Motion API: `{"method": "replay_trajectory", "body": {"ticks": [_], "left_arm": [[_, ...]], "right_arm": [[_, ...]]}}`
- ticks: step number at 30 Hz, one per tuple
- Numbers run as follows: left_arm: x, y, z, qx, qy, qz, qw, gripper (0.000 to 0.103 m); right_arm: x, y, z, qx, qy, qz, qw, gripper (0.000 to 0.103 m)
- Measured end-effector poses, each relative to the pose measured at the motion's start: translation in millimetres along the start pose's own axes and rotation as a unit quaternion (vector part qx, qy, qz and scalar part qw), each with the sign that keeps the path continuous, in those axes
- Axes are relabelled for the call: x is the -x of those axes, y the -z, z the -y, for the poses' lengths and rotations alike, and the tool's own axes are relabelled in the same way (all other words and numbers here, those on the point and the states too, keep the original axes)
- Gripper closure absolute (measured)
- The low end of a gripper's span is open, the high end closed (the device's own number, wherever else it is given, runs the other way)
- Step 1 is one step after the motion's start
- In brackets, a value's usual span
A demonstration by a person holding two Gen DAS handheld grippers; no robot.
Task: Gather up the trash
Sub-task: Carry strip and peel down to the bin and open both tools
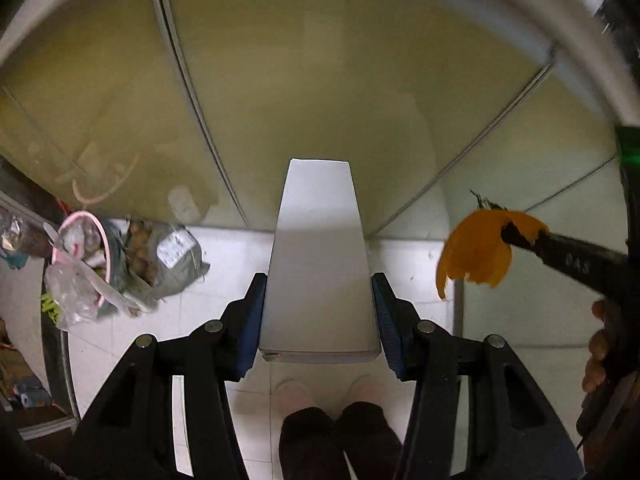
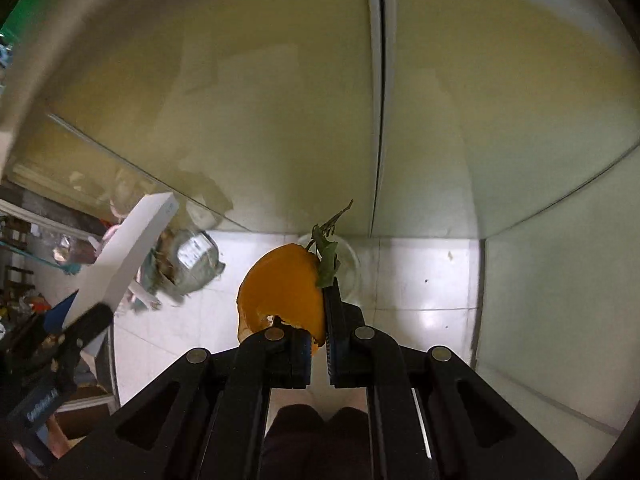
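Below, a tiled floor (image 1: 208, 256) shows. Left fingers (image 1: 320, 320) grasp a white box (image 1: 320, 264); right fingers (image 2: 318, 344) are clenched on orange peel (image 2: 284, 288). Far left lies a trash heap (image 1: 120, 268).

A plain white box (image 1: 320, 264) stood lengthwise, pinched by its sides. An orange peel (image 2: 286, 288) with a green leafy stem hung curled beside it. A heaped pink bin (image 1: 86, 256) sat on the tiled floor.
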State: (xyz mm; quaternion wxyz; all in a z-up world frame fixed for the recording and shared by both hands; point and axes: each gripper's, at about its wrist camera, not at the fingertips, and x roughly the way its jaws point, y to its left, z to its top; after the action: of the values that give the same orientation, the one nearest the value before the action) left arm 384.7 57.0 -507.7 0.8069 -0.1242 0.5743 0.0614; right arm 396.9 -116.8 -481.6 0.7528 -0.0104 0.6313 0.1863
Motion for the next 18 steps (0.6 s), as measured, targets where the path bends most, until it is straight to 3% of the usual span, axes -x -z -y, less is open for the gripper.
{"method": "replay_trajectory", "body": {"ticks": [9, 13, 15, 18], "left_arm": [[-111.1, 20.9, -12.5, 0.019, 0.004, -0.046, 0.9988, 0.053], [-143.1, 19.9, -14.4, 0.023, 0.010, -0.058, 0.9980, 0.053], [-158.7, 19.4, -13.7, 0.022, 0.012, -0.065, 0.9976, 0.053], [-178.8, 16.7, -9.3, 0.015, 0.016, -0.076, 0.9968, 0.053]], "right_arm": [[-111.6, -6.1, 0.5, 0.027, -0.022, -0.032, 0.999, 0.094], [-135.0, -9.4, -4.3, 0.045, -0.017, -0.045, 0.998, 0.090], [-144.5, -11.0, -3.2, 0.047, -0.028, -0.069, 0.996, 0.084], [-145.3, -13.2, 1.0, 0.043, -0.046, -0.076, 0.995, 0.082]]}}
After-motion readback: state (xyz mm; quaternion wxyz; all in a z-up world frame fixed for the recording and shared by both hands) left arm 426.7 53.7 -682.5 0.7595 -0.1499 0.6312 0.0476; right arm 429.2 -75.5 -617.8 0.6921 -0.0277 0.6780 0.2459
